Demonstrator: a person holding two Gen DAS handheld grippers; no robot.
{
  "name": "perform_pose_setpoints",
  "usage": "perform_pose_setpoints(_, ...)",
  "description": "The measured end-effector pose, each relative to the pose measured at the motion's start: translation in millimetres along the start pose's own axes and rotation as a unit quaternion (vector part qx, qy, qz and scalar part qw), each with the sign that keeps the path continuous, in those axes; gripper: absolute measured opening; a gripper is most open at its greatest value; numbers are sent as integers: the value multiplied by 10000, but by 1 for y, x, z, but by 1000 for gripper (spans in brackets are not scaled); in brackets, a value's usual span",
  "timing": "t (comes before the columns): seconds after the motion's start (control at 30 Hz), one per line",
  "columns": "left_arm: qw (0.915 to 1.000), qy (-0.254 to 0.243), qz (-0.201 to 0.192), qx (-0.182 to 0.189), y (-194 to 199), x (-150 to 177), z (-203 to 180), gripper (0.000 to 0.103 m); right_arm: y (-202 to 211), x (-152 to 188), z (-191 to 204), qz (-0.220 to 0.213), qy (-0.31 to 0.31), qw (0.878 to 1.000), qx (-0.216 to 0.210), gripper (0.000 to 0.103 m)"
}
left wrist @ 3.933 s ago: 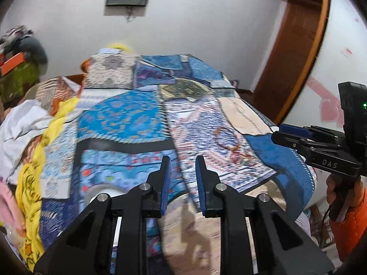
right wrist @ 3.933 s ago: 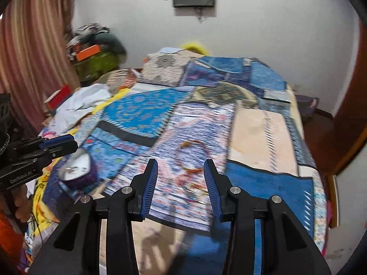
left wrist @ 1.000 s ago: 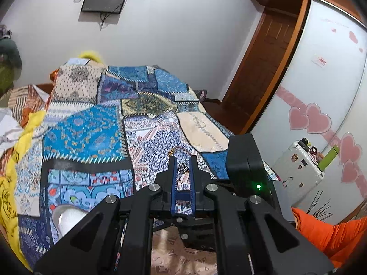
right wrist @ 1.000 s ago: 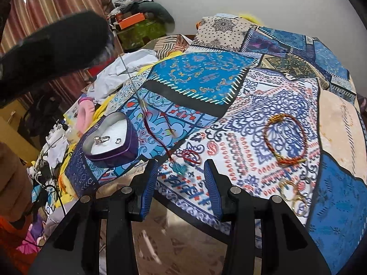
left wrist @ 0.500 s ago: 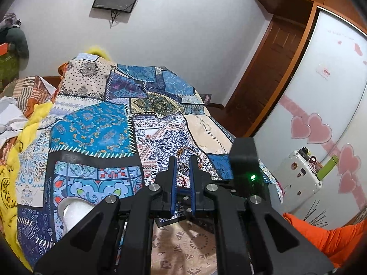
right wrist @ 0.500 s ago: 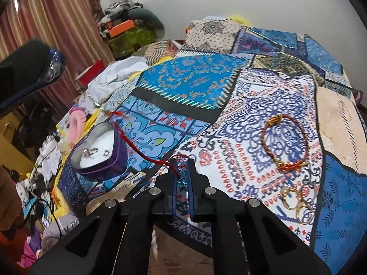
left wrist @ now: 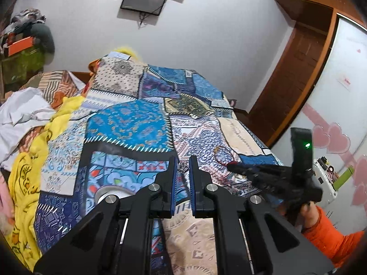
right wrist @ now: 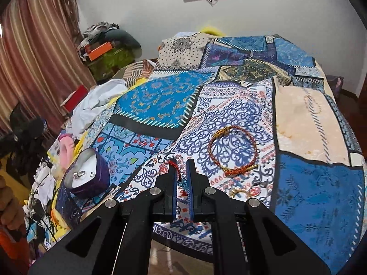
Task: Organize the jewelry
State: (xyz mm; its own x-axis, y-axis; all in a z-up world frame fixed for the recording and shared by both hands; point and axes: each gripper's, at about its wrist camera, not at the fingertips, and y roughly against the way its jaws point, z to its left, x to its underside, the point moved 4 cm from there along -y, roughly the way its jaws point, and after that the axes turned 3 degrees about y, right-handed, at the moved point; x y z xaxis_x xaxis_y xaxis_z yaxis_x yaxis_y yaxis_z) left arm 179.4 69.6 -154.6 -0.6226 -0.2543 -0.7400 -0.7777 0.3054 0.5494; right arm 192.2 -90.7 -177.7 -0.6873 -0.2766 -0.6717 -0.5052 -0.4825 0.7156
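Left wrist view: the left gripper (left wrist: 182, 169) has its fingers drawn close, clenched on a small silvery charm (left wrist: 182, 166) caught near the tips; a dark cord seems to run down from it between the fingers. Just below sits the jewelry box (left wrist: 107, 193), mostly hidden behind the gripper. The right gripper (left wrist: 231, 166) shows side-on over the quilt (left wrist: 128, 123), a bit of red at its tip.

Right wrist view: the right gripper (right wrist: 182, 171) is closed on a red cord (right wrist: 174, 166) with a blue bead lower between the fingers. To do this step well, I judge both ends should travel together toward the box (right wrist: 88, 175) — kept slack enough not to snap, high enough not to snag the quilt — then be lowered in before either grip lets go.

Count: one box holding two small silver pieces (right wrist: 79, 173), one red-and-gold bangle (right wrist: 232, 151) lying on the quilt, one pair of gold rings (right wrist: 239, 192) near it, one cord held.
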Motion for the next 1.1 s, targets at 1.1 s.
perform_pose_setpoints(1.1, 9976, 356, 351, -489, 5, 40, 70, 8, 4, -45, 126, -429, 932, 9893, -1039, 7)
